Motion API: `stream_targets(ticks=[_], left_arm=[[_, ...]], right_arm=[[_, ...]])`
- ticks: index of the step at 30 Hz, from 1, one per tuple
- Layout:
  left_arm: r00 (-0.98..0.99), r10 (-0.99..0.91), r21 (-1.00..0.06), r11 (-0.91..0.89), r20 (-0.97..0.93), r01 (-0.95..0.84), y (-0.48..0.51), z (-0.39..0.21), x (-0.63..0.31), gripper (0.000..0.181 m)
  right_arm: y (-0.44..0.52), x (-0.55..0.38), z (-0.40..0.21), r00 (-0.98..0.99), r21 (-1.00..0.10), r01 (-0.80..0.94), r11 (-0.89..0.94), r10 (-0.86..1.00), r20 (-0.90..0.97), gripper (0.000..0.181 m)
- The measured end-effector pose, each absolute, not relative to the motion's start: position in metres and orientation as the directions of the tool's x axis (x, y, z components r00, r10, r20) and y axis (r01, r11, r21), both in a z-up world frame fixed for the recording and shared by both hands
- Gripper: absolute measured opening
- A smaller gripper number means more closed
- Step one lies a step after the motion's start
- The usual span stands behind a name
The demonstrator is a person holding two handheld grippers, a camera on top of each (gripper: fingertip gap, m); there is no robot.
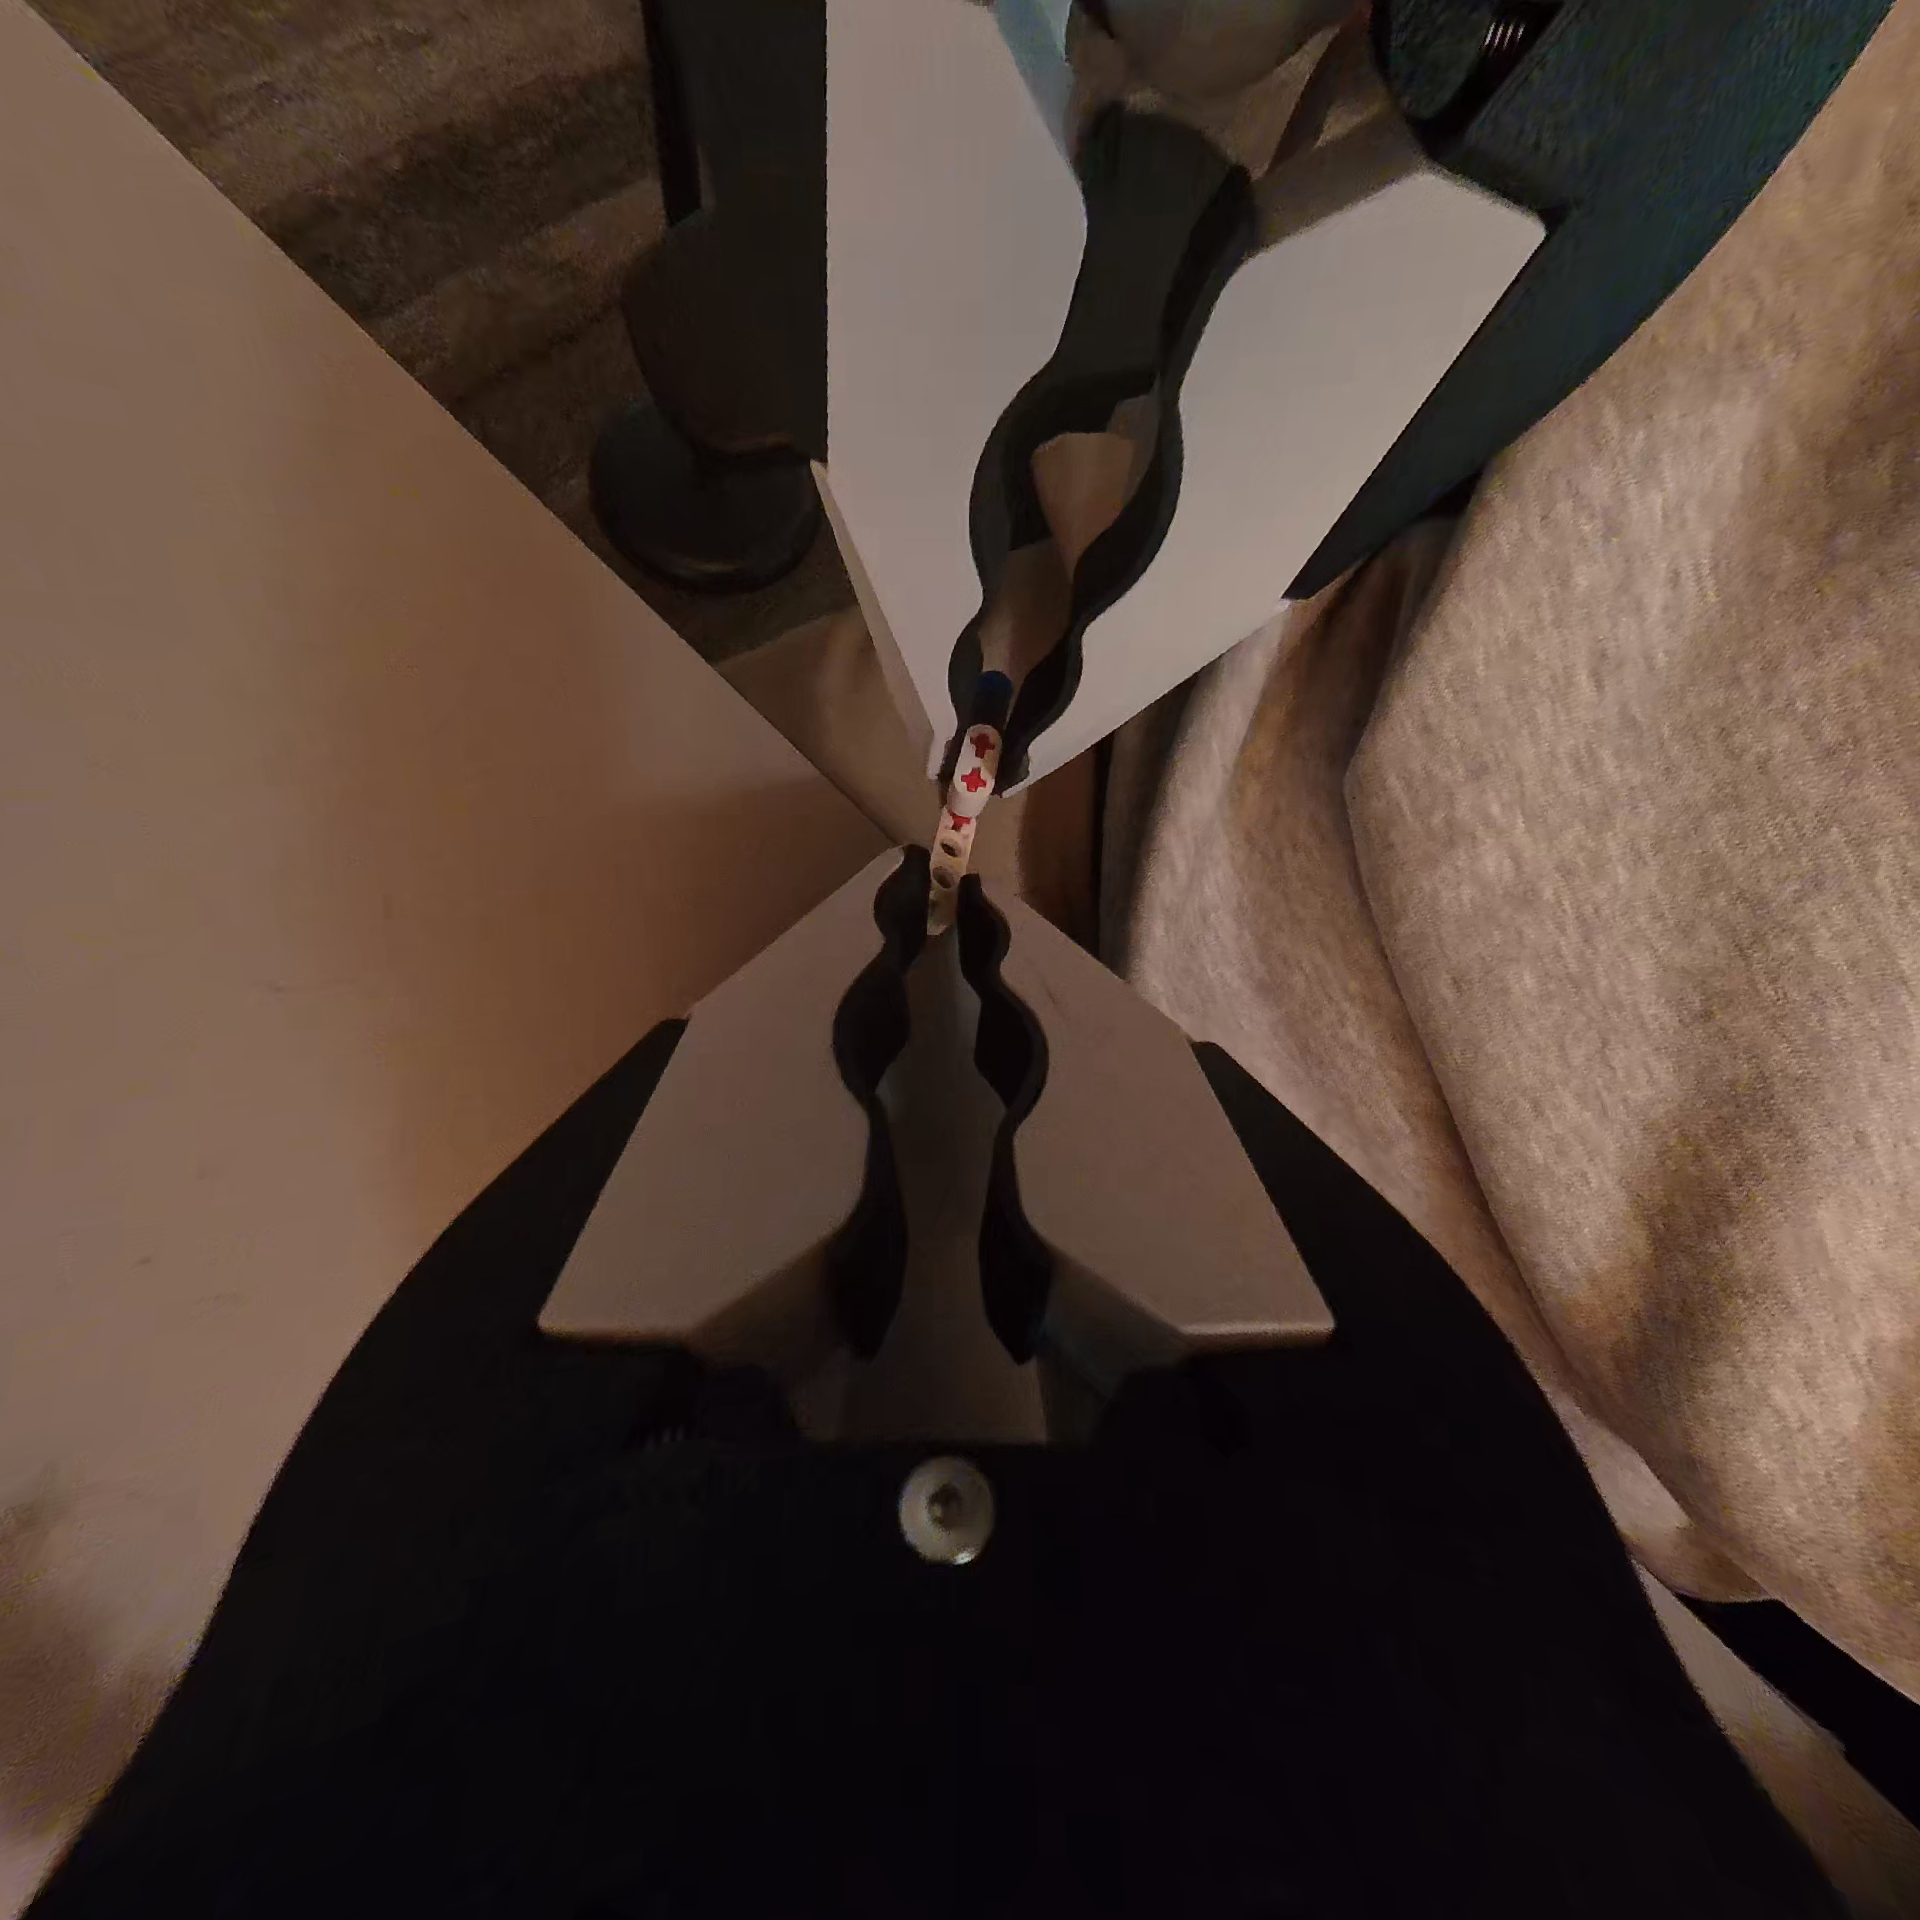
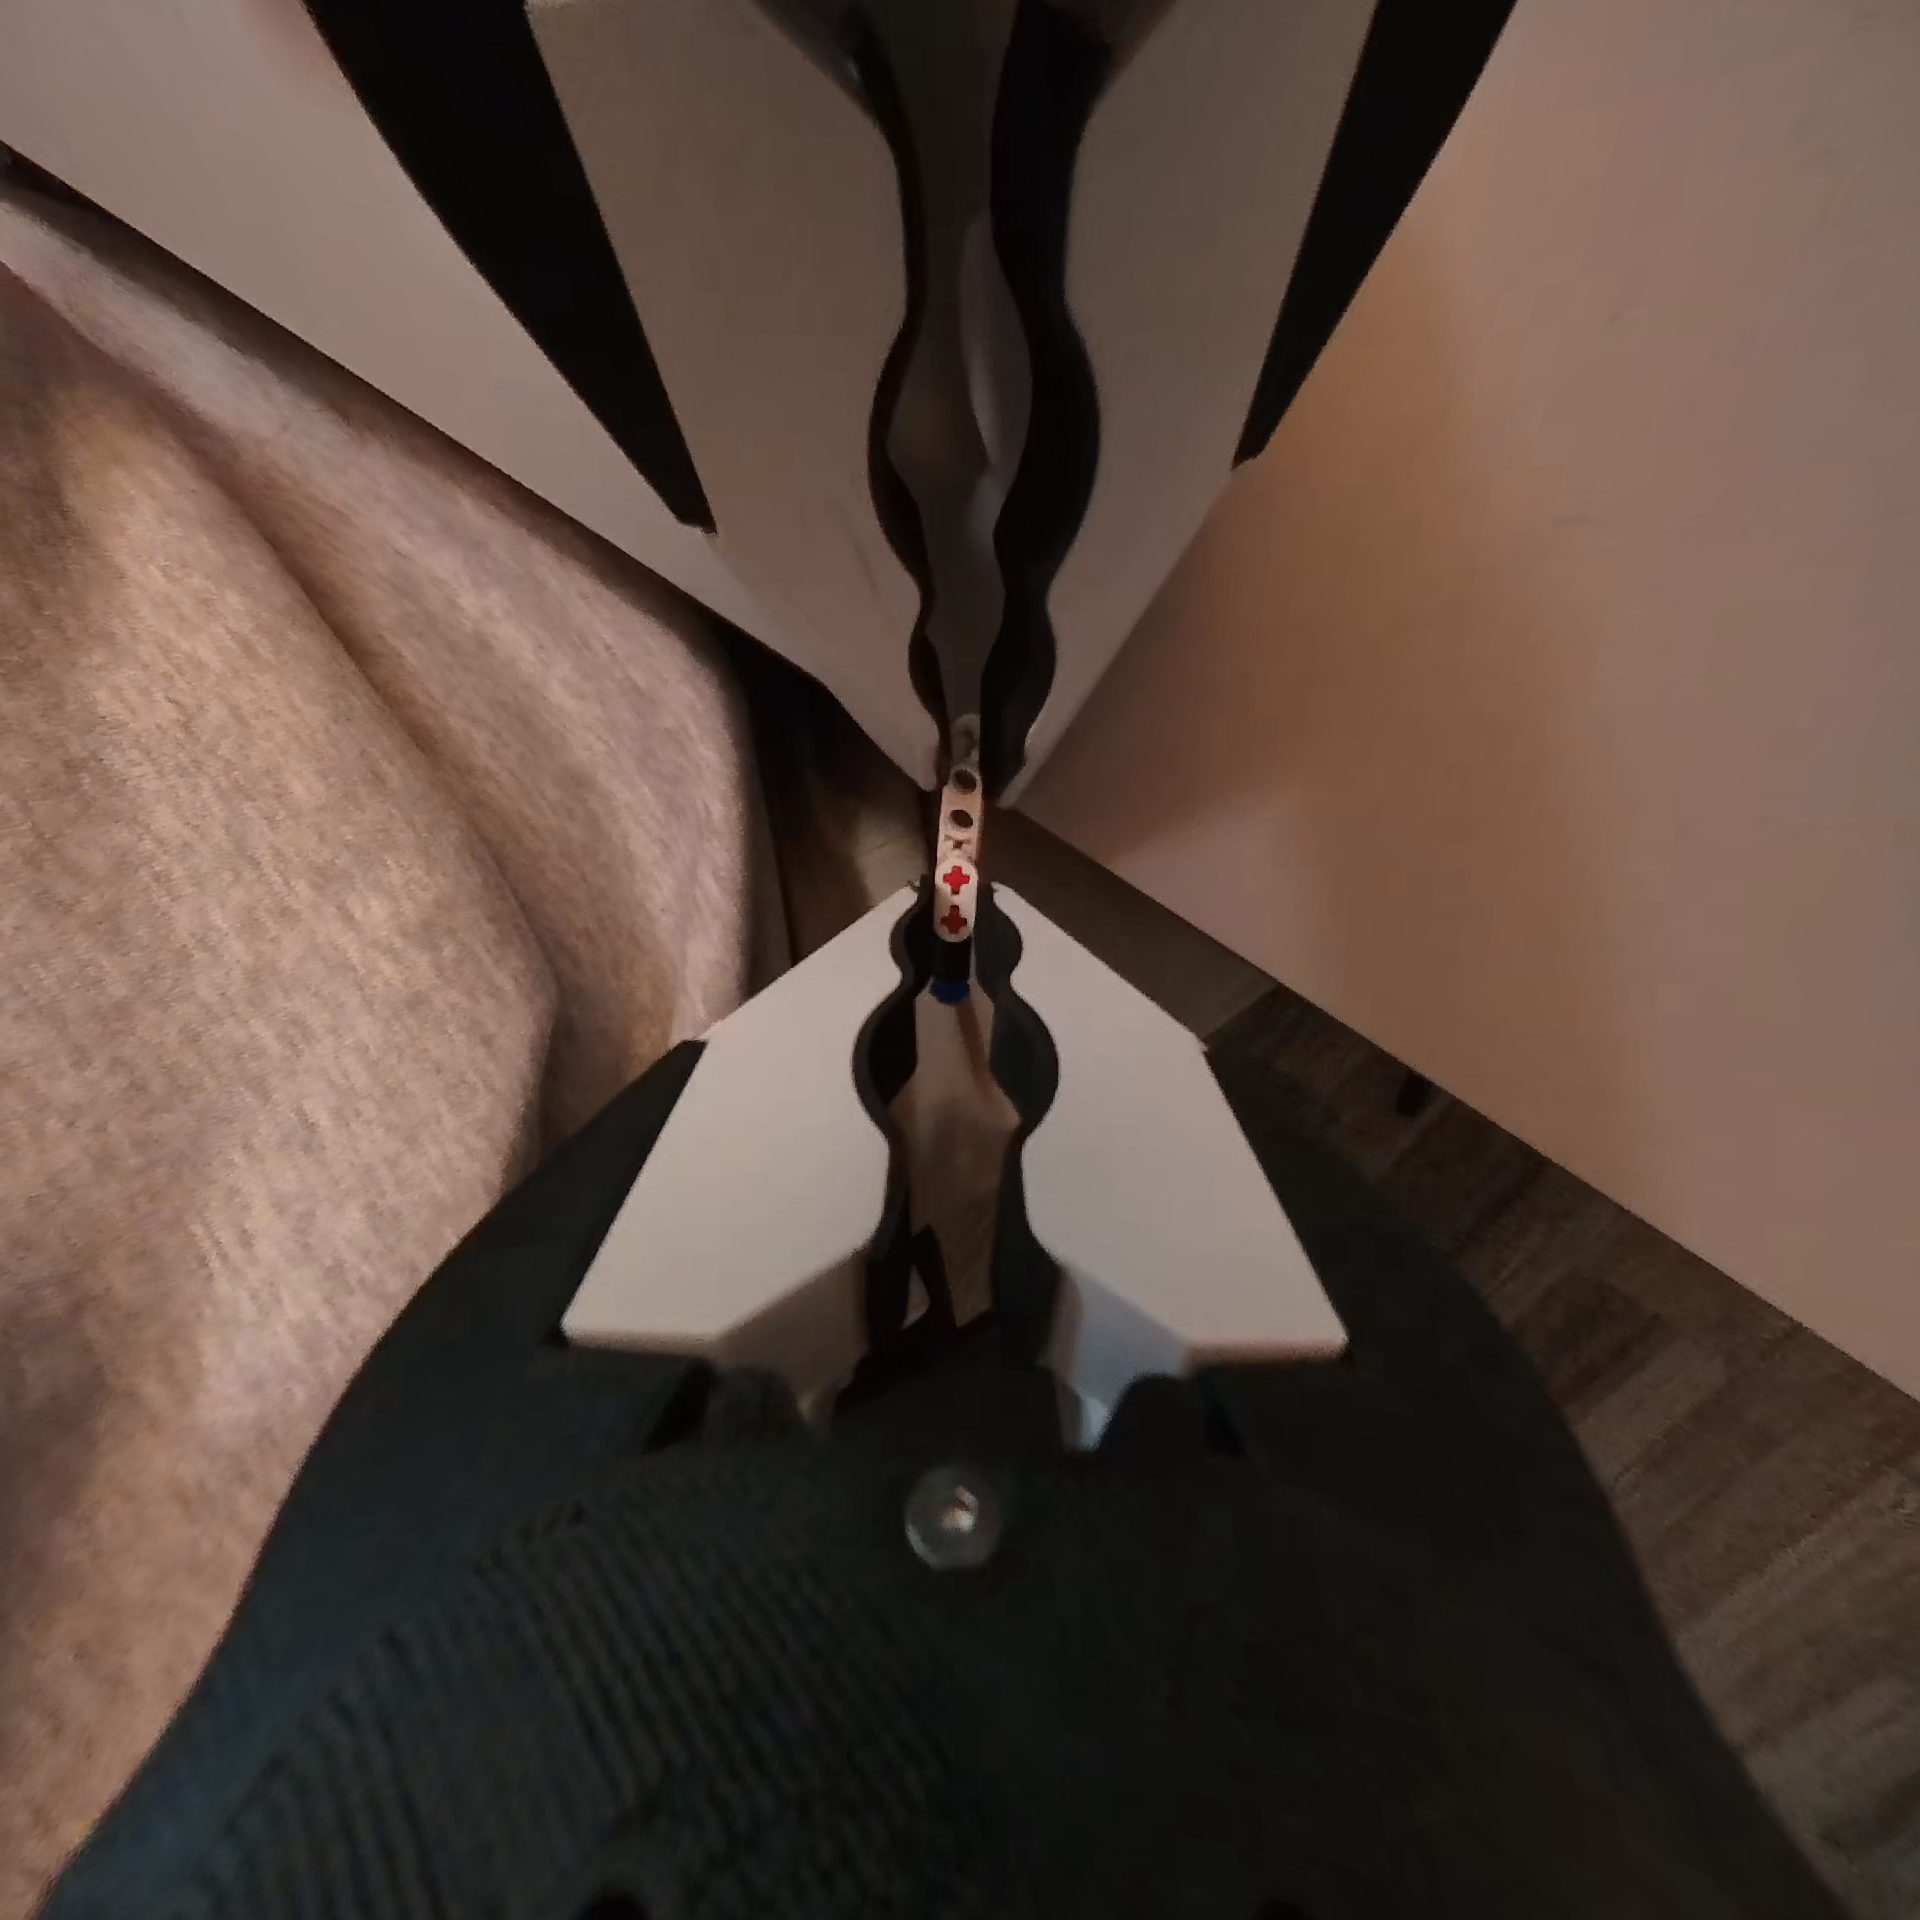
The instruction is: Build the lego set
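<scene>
My left gripper [image 1: 940, 885] is shut on the end of a thin white beam with round holes [image 1: 948, 844]. My right gripper [image 1: 987, 743] faces it tip to tip. It is shut on a short white connector with two red cross axles [image 1: 977, 762] and a blue pin [image 1: 993, 686] behind it. The beam and connector meet end to end between the tips. In the right wrist view my right gripper [image 2: 954, 923] holds the connector [image 2: 955, 900]. There the left gripper [image 2: 968, 756] holds the holed beam [image 2: 961, 812] just beyond it.
A pale table top [image 1: 312, 727] lies to the left, its edge running under the grippers. Grey fabric on a person's legs [image 1: 1558, 935] fills the right. A dark table leg with a round foot [image 1: 707, 488] stands on carpet [image 1: 395, 187]. Only a small space, under 4 cm, lies between the two pairs of fingers.
</scene>
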State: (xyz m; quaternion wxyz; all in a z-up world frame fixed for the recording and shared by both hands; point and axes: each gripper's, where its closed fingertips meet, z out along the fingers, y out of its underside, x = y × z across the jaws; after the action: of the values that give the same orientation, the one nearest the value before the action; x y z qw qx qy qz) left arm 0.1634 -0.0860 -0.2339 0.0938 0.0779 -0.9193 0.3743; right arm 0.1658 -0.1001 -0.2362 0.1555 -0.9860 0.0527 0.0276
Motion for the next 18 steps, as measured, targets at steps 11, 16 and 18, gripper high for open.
stream_targets(ticks=[11, 16, 18], left_arm=[[-0.958, -0.157, -0.643, 0.714, 0.240, -0.278, -0.073, -0.234, 0.171, 0.007], [-0.956, -0.167, -0.644, 0.710, 0.239, -0.285, -0.074, -0.234, 0.171, 0.007], [-0.953, -0.170, -0.643, 0.706, 0.252, -0.297, -0.074, -0.234, 0.171, 0.007]], right_arm=[[-0.091, 0.176, -0.227, 0.996, -0.338, -0.082, -0.937, -0.091, 0.010, 0.006], [-0.088, 0.178, -0.222, 0.998, -0.330, -0.060, -0.942, -0.063, -0.001, 0.006], [-0.088, 0.179, -0.223, 0.999, -0.313, -0.047, -0.949, -0.046, -0.011, 0.006]])
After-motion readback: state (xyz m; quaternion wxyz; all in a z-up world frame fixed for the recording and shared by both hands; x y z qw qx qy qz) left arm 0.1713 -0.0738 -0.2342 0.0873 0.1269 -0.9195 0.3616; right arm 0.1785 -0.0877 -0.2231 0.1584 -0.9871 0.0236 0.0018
